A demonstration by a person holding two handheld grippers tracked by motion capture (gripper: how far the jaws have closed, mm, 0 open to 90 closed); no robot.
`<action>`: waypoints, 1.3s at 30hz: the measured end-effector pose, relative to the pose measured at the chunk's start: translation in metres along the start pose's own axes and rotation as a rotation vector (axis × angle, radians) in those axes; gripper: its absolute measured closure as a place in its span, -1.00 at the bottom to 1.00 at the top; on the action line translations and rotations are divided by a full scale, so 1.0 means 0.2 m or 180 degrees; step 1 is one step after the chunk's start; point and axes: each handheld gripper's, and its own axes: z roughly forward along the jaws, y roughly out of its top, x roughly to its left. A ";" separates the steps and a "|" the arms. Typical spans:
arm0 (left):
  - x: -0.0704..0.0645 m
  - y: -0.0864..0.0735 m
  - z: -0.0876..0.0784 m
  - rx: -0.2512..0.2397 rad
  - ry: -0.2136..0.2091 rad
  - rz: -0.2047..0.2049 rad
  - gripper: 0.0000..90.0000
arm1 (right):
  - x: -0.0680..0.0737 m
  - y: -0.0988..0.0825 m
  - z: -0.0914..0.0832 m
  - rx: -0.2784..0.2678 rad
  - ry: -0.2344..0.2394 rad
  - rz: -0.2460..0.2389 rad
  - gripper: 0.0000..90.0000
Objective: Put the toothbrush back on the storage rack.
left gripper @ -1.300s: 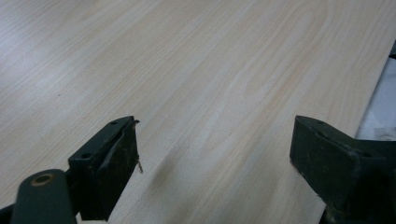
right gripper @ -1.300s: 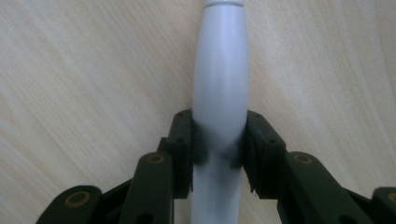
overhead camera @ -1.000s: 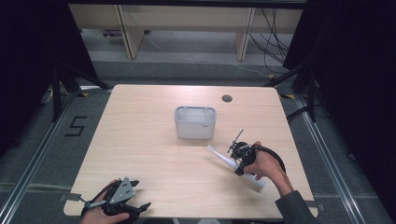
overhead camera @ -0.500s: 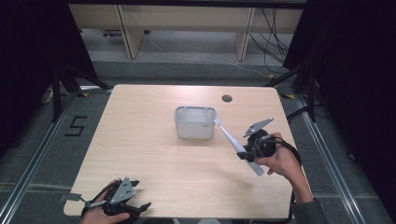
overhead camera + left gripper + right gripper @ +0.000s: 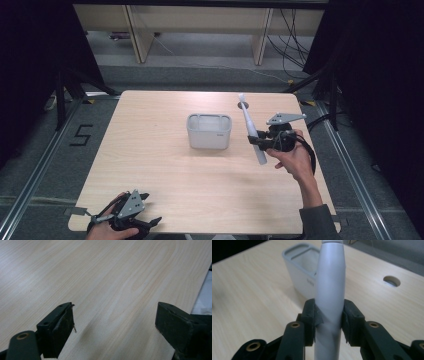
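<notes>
Toothbrush [image 5: 251, 131] in right gripper [image 5: 261, 143], beside holder [image 5: 209, 131].

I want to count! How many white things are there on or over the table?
2: a white box on the table's middle, and a white stick in the right gripper above it.

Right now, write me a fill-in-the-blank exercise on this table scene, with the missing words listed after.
1. The right gripper has its jaws clamped on a long grey ____.
2. The white container on the table has its opening facing ____.
3. The left gripper holds nothing; its jaws stand ____.
4. In the high view, the held thing's thin end points ____ from the person.

Missing words: handle; up; open; away
</notes>
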 end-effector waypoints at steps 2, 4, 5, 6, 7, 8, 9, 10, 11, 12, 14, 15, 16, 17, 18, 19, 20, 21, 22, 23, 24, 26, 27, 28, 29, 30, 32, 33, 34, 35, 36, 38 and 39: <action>0.00 0.00 0.00 0.0001 0.0061 -0.0006 -0.67 | 0.00 0.01 0.03 -0.0085 0.0031 0.0043 0.48; 0.00 0.00 0.00 -0.0022 -0.0007 -0.0032 -0.67 | -0.01 0.02 0.05 -0.0198 0.0013 0.0017 0.48; 0.00 0.00 0.00 -0.0026 -0.0007 -0.0035 -0.67 | -0.01 0.03 0.07 -0.0262 0.0009 0.0072 0.48; 0.00 0.00 0.00 -0.0021 -0.0009 -0.0035 -0.67 | -0.01 0.03 0.08 -0.0315 0.0005 0.0114 0.48; 0.00 0.00 0.00 -0.0005 0.0002 -0.0002 -0.67 | -0.02 0.04 0.09 -0.0373 -0.0019 0.0095 0.48; 0.00 0.00 0.00 -0.0016 -0.0010 -0.0021 -0.67 | -0.02 0.05 0.11 -0.0486 -0.0047 0.0142 0.48; 0.00 0.00 0.00 -0.0023 -0.0007 -0.0029 -0.67 | -0.02 0.05 0.11 -0.0486 -0.0047 0.0142 0.48; 0.00 0.00 0.00 -0.0017 -0.0002 -0.0027 -0.67 | -0.02 0.06 0.12 -0.0513 0.0008 0.0155 0.48; 0.00 0.00 0.00 -0.0017 -0.0004 -0.0029 -0.67 | -0.02 0.06 0.13 -0.0558 -0.0019 0.0197 0.48; 0.00 0.00 0.00 -0.0019 -0.0005 -0.0029 -0.67 | -0.01 0.07 0.14 -0.0594 -0.0064 0.0199 0.48; 0.00 0.00 0.00 -0.0021 -0.0009 -0.0026 -0.67 | -0.01 0.09 0.14 -0.0608 -0.0051 0.0214 0.48; 0.00 0.00 0.00 -0.0019 -0.0015 -0.0026 -0.67 | -0.01 0.10 0.15 -0.0680 -0.0047 0.0232 0.48; 0.00 0.00 0.00 -0.0003 -0.0017 -0.0025 -0.67 | -0.01 0.11 0.16 -0.0707 -0.0022 0.0221 0.48; 0.00 0.00 0.00 -0.0016 -0.0011 -0.0028 -0.67 | -0.01 0.13 0.17 -0.0724 -0.0058 0.0246 0.48; 0.00 0.00 0.00 0.0010 -0.0016 0.0010 -0.67 | -0.01 0.14 0.18 -0.0732 -0.0080 0.0236 0.48; 0.00 0.00 0.00 -0.0014 -0.0014 -0.0023 -0.67 | -0.01 0.15 0.19 -0.0717 -0.0057 0.0259 0.48; 0.00 0.00 0.00 -0.0021 -0.0014 -0.0031 -0.67 | -0.01 0.16 0.20 -0.0748 -0.0068 0.0235 0.48; 0.00 0.00 0.00 -0.0015 -0.0011 -0.0031 -0.67 | -0.01 0.17 0.20 -0.0761 -0.0069 0.0249 0.48; 0.00 0.00 0.00 -0.0013 -0.0008 -0.0036 -0.67 | -0.01 0.18 0.21 -0.0812 -0.0043 0.0213 0.48; 0.00 0.00 0.00 -0.0014 -0.0010 -0.0033 -0.67 | -0.01 0.20 0.21 -0.0837 -0.0070 0.0220 0.48; 0.00 0.00 0.00 -0.0009 -0.0024 -0.0024 -0.67 | -0.01 0.21 0.21 -0.0868 -0.0099 0.0172 0.48; 0.00 0.00 0.00 0.0008 -0.0025 -0.0021 -0.67 | -0.01 0.24 0.22 -0.0941 -0.0038 0.0228 0.48; 0.00 0.00 0.00 0.0006 -0.0024 -0.0022 -0.67 | -0.01 0.24 0.22 -0.0941 -0.0038 0.0228 0.48; 0.00 0.00 0.00 -0.0003 -0.0020 -0.0026 -0.67 | 0.00 0.25 0.22 -0.0987 -0.0076 0.0216 0.48; 0.00 0.00 0.00 -0.0022 -0.0018 -0.0028 -0.67 | 0.00 0.26 0.22 -0.0997 -0.0044 0.0275 0.48; 0.00 0.00 0.00 -0.0023 -0.0017 -0.0028 -0.67 | 0.00 0.27 0.22 -0.1010 -0.0062 0.0301 0.48; 0.00 0.00 0.00 -0.0022 -0.0013 -0.0026 -0.67 | 0.00 0.29 0.24 -0.1089 -0.0012 0.0307 0.48; 0.00 0.00 0.00 -0.0022 -0.0024 -0.0027 -0.67 | 0.00 0.30 0.25 -0.1095 0.0003 0.0340 0.48; 0.00 0.00 0.00 -0.0025 -0.0026 -0.0026 -0.67 | 0.00 0.30 0.26 -0.1107 -0.0019 0.0323 0.48; 0.00 0.00 0.00 -0.0010 -0.0015 -0.0006 -0.67 | 0.00 0.31 0.26 -0.1103 -0.0061 0.0336 0.48; 0.00 0.00 0.00 -0.0006 -0.0013 0.0001 -0.67 | -0.01 0.32 0.27 -0.1119 -0.0060 0.0313 0.48; 0.00 0.00 0.00 -0.0028 -0.0027 -0.0029 -0.67 | -0.01 0.33 0.29 -0.1143 -0.0041 0.0338 0.48; 0.00 0.00 0.00 -0.0014 -0.0011 -0.0011 -0.67 | -0.01 0.33 0.30 -0.1156 -0.0064 0.0339 0.48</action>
